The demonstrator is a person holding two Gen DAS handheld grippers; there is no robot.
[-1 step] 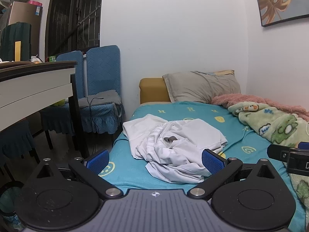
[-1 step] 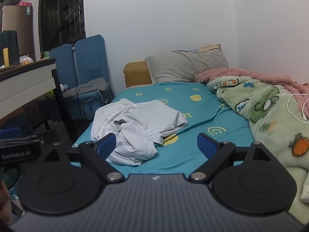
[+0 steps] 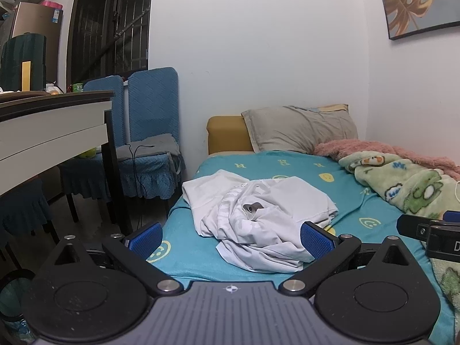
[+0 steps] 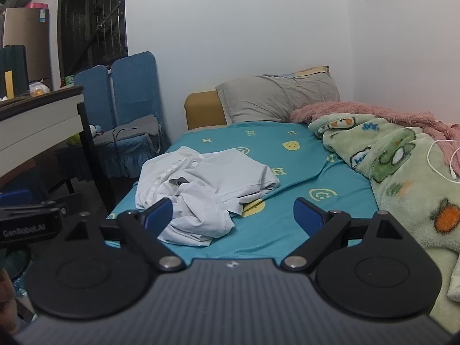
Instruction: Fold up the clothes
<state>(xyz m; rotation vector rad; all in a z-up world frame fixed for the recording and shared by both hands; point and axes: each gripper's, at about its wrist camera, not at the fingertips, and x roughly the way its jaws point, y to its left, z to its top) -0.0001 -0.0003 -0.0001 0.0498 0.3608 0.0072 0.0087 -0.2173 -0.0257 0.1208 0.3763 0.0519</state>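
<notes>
A crumpled white garment (image 3: 258, 215) lies in a heap on the teal bed sheet (image 3: 287, 166), near the bed's left front edge. It also shows in the right wrist view (image 4: 207, 184). My left gripper (image 3: 231, 240) is open and empty, held just short of the garment's near edge. My right gripper (image 4: 233, 217) is open and empty, to the right of the garment's front part, above the sheet (image 4: 302, 172). The right gripper's body shows at the right edge of the left wrist view (image 3: 431, 230).
A green cartoon blanket (image 4: 402, 172) and a pink fuzzy blanket (image 4: 373, 112) cover the bed's right side, with a white cable (image 4: 442, 158) on top. A grey pillow (image 3: 299, 129) lies at the head. A table (image 3: 51, 132) and blue chairs (image 3: 149, 143) stand left of the bed.
</notes>
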